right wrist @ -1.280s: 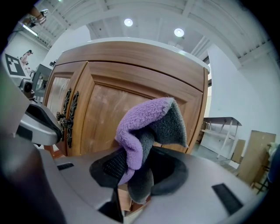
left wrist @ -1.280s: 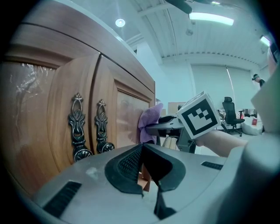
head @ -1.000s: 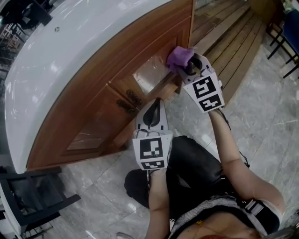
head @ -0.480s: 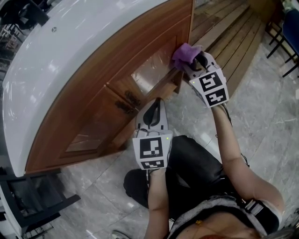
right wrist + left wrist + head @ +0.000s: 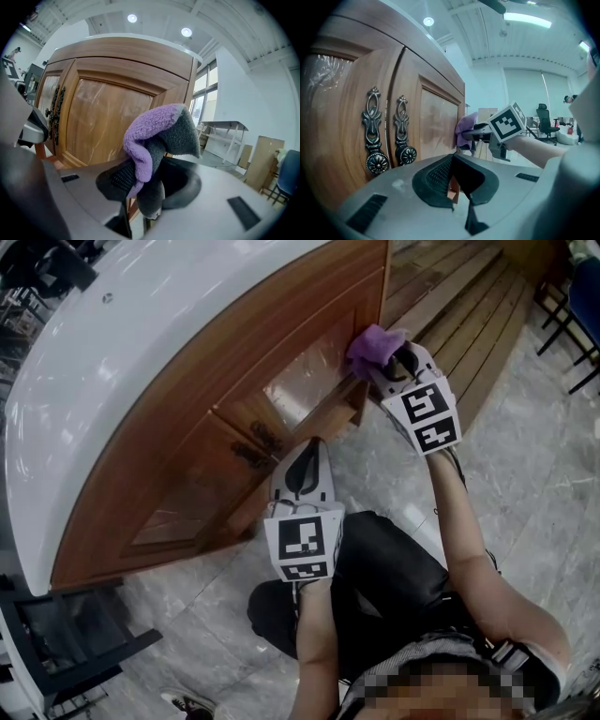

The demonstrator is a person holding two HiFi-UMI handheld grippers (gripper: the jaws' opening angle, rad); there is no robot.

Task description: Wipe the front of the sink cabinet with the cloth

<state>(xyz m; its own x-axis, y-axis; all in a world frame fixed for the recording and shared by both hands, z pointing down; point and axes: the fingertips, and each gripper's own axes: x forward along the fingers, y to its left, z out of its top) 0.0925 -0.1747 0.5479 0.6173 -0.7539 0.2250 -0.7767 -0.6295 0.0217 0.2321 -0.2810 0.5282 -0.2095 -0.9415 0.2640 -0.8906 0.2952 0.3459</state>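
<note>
Holding the purple cloth (image 5: 371,346) on the wooden sink cabinet (image 5: 216,399) with the right tool (image 5: 386,371).
The right tool is clamped tight on the cloth, which bunches up purple and grey between its jaws. The cloth rests against the right-hand door of the cabinet, near the door's far edge by the cabinet's right end. The left tool (image 5: 306,463) has its jaws together with nothing in them. It points at the middle of the cabinet, close to the two dark metal handles (image 5: 386,136), and I cannot tell if it touches the wood. A shiny white sink top (image 5: 112,343) sits over the cabinet. The person is low down in front of the doors, on a grey stone floor (image 5: 544,465).
</note>
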